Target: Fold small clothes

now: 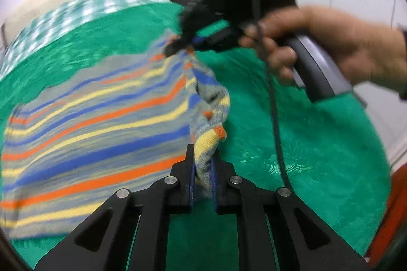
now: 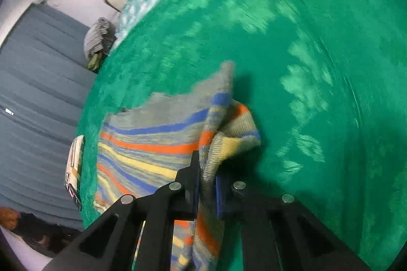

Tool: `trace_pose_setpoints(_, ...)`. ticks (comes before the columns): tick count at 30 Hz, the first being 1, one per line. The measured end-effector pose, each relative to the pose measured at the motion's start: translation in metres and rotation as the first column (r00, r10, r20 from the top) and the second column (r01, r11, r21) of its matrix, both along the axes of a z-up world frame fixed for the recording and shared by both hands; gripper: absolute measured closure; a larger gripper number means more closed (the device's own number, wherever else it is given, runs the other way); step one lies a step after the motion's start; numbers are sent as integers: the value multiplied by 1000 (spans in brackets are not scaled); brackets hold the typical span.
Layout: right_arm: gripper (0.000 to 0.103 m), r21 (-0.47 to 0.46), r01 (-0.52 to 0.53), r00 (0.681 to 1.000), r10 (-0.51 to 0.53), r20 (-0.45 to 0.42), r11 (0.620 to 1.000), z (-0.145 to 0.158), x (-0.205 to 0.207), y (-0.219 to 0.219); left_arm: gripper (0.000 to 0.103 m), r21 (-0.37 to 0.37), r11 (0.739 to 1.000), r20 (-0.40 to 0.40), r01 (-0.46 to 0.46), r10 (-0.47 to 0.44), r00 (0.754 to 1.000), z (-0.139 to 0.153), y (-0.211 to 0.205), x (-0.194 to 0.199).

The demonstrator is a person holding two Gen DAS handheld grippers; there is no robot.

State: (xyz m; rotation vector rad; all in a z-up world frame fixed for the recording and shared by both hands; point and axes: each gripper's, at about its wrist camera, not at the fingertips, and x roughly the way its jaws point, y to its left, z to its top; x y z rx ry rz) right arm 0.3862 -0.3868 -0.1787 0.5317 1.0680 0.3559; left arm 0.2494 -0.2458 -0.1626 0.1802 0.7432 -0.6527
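While no writing shows, both tools—left tool (image 1: 203, 164), right tool (image 2: 207, 176)—clench the striped garment (image 1: 101, 118).

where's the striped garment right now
The striped garment lies on the green blanket, left of centre in the left wrist view, with its right edge pinched by both grippers.

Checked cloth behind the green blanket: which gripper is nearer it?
Right. The right gripper holds the striped garment's far corner, toward the checked cloth; the left gripper holds its near corner.

A green fuzzy blanket (image 2: 292, 54) covers the bed; a striped knit garment (image 1: 89, 123) lies partly on it.
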Motion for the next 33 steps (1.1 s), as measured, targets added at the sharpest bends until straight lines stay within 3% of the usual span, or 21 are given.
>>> trace_pose_setpoints(4,93,7,-50,996,49,75,999,40,0,38,95,-109,986,-8,-124,124,992,27,64,-4)
trace_pose_setpoints(7,93,7,-128,986,127,111,992,61,12,85,95,-171,956,-45,-237,233,972,39,119,0)
trace_pose_setpoints(10,93,-20,-224,965,225,136,974,71,33,159,95,-192,919,-95,-343,331,939,37,169,7)
trace_pose_setpoints(18,93,-83,-327,939,333,82,941,24,64,303,95,-153,825,-233,-545,506,831,-9,246,23)
trace_pose_setpoints(20,92,-96,-335,938,341,60,937,6,69,324,92,-119,822,-279,-557,511,813,-23,255,31)
trace_pose_setpoints(22,82,-48,-332,942,334,37,942,-11,73,336,85,-105,820,-334,-562,504,797,-31,263,41)
trace_pose_setpoints(23,74,-22,-327,944,328,35,945,-14,73,336,83,-126,818,-352,-562,493,796,-31,267,38)
trace_pose_setpoints(25,72,38,-305,950,302,74,951,-9,67,327,69,-160,813,-360,-560,480,800,-25,275,30)
trace_pose_setpoints(27,72,45,-285,953,278,121,957,7,58,314,43,-178,810,-333,-558,484,809,-15,277,18)
trace_pose_setpoints(30,72,-67,-294,938,301,170,953,34,33,294,40,-203,827,-307,-525,455,836,-7,272,12)
trace_pose_setpoints(33,72,-175,-329,913,360,191,928,47,-8,278,40,-158,831,-288,-534,478,830,-10,270,20)
